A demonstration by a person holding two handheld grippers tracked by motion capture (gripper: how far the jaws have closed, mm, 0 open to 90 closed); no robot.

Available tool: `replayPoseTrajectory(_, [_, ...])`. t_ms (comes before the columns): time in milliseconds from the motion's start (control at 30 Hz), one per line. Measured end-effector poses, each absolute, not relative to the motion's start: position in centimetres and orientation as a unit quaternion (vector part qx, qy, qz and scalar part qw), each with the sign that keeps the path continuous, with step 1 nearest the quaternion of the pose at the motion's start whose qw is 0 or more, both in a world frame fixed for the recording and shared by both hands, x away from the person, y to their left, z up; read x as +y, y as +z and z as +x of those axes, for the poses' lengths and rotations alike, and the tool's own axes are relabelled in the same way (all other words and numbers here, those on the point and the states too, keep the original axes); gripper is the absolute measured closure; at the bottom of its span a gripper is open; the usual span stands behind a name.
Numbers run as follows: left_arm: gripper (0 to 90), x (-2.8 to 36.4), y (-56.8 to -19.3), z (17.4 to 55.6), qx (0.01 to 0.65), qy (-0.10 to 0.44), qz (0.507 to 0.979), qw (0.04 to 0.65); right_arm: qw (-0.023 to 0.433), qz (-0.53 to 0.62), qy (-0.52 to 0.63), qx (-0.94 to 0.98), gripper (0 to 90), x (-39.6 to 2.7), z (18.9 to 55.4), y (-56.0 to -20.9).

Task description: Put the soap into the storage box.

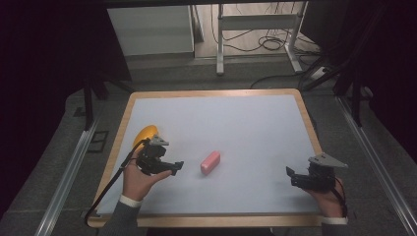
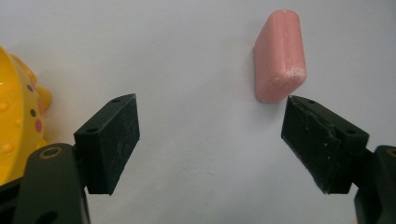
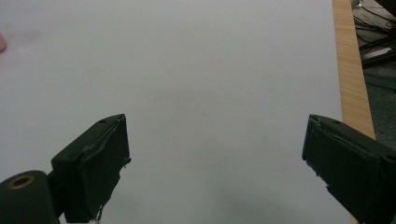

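The left hand (image 1: pixel 139 179) is seen coming in from the near edge of the table (image 1: pixel 255 105), near its left side, with a grey sleeve and white cuff at the wrist. The left gripper (image 1: pixel 177 166) is held low over the white top, its jaws pointed toward the table's middle and the pink bar (image 1: pixel 210 162). In the left gripper view the jaws are spread wide, with bare white surface between them and nothing gripped. The pink bar (image 2: pixel 280 56) is seen just beyond the tip of one jaw, close to it; whether that jaw touches the bar cannot be told. The bar lies flat on the table, somewhat nearer the near edge than the far one and a little left of centre.

A yellow toy (image 1: pixel 144 135) with small dots is seen just behind the left gripper, close to the table's left edge. In the left gripper view the toy (image 2: pixel 16 126) is beside the other jaw, outside the gap.

The right hand (image 1: pixel 327 196) is seen at the near right corner of the table, palm under the tool. The right gripper (image 1: pixel 290 175) is pointed leftward across the table, well apart from the bar. In the right gripper view its jaws are spread wide over bare white surface, with nothing held, and the wooden right edge of the table (image 3: pixel 350 70) is seen beyond one jaw.
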State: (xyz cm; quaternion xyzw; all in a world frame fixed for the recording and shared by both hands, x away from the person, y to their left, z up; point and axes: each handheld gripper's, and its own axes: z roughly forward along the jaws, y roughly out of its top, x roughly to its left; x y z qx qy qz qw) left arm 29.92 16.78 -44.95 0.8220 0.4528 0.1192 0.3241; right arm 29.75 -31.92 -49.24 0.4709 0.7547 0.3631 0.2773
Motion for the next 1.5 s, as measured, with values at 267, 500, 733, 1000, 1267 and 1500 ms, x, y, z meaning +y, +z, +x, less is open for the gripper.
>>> replayPoseTrajectory(267, [19.8, 15.5, -44.8, 30.3, 0.442, 0.122, 0.833, 0.310, 0.277, 0.470, 0.361, 0.756, 7.2, -31.9, 29.8, -49.3])
replayPoseTrajectory(500, [19.9, 14.2, -44.8, 30.6, 0.433, 0.120, 0.839, 0.308, 0.277, 0.470, 0.360, 0.757, 7.2, -31.8, 29.8, -49.4])
replayPoseTrajectory(733, [19.8, 12.6, -44.8, 31.1, 0.420, 0.117, 0.847, 0.304, 0.276, 0.471, 0.360, 0.757, 7.1, -31.8, 29.8, -49.4])
replayPoseTrajectory(1000, [20.0, 11.1, -45.3, 31.9, 0.415, 0.112, 0.854, 0.293, 0.276, 0.471, 0.359, 0.757, 7.2, -31.8, 29.8, -49.4])
replayPoseTrajectory(1267, [20.0, 9.3, -45.6, 32.6, 0.409, 0.111, 0.859, 0.288, 0.274, 0.469, 0.355, 0.761, 7.2, -31.5, 29.8, -49.7])
replayPoseTrajectory(1500, [19.9, 8.4, -46.0, 33.5, 0.418, 0.101, 0.854, 0.294, 0.278, 0.469, 0.356, 0.759, 7.2, -31.7, 29.8, -49.5])
